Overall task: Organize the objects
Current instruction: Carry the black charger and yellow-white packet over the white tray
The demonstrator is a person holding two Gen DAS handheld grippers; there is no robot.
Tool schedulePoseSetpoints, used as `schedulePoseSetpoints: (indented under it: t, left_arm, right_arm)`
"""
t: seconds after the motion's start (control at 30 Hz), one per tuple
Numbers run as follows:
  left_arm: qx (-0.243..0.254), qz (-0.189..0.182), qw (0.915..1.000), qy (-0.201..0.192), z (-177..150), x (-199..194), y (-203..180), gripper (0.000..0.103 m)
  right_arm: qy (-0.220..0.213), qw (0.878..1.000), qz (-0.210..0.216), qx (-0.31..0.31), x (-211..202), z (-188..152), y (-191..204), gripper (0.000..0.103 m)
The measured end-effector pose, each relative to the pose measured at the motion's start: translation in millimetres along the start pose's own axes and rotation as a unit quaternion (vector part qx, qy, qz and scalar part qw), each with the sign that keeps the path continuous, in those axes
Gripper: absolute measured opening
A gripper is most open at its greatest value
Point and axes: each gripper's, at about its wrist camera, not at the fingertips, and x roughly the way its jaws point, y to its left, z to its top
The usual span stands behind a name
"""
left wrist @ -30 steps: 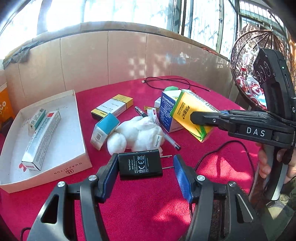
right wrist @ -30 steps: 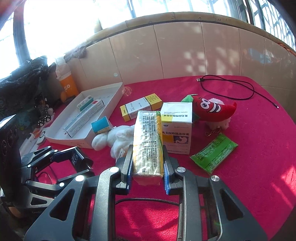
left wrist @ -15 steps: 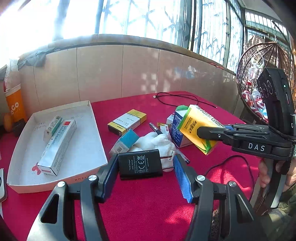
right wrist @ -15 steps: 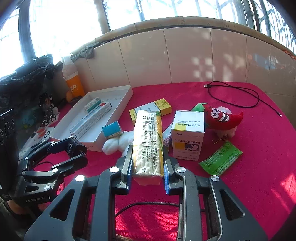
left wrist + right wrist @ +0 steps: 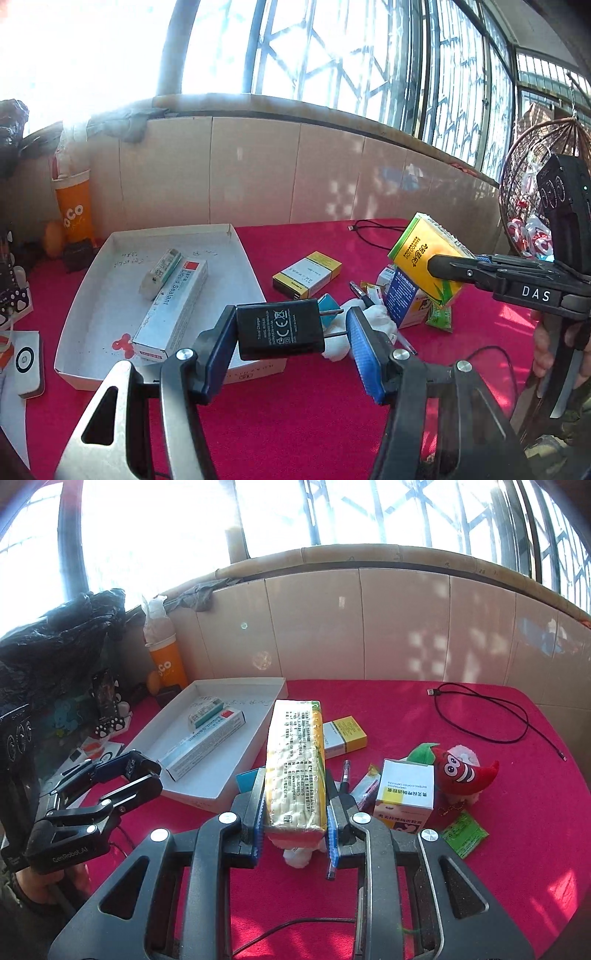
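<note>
A black charger [image 5: 280,328] hangs above the red tablecloth, just before the near right corner of the white tray [image 5: 92,295]. My left gripper [image 5: 291,332] is shut on it, one pad on its body and the other against its prongs. My right gripper [image 5: 294,834] is shut on a long yellow pack [image 5: 295,764] and holds it in the air. In the left wrist view that right gripper [image 5: 454,267] and the yellow pack [image 5: 428,258] hover over the pile at the right. The right wrist view shows the left gripper [image 5: 142,775] at the left, beside the tray [image 5: 255,716].
The tray holds a sealant box [image 5: 173,302] and a small box [image 5: 160,273]. Loose on the cloth lie a yellow-white box [image 5: 343,734], a blue-white box [image 5: 404,790], a chili plush [image 5: 461,771], a green sachet [image 5: 463,832], a pen [image 5: 345,771] and a cable [image 5: 480,716]. An orange cup [image 5: 74,206] stands at the wall.
Both grippers have risen with their loads still gripped. The left one has swung left, so the tray now sits nearer the middle of its view.
</note>
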Motion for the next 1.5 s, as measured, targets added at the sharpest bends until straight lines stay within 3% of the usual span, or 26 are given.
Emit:
schedulePoseSetpoints:
  t: [0.9,1.5]
  left_arm:
    - [-0.079,0.087,0.9924,-0.037,-1,-34,89,0.06]
    - [-0.084,0.147,0.9849,-0.036,25,-21,141,0.06]
  right_arm:
    - [0.033,0.998,0.044,-0.017,45,32,42,0.025]
    - [0.069,0.994,0.078,-0.033,89,58,86,0.025]
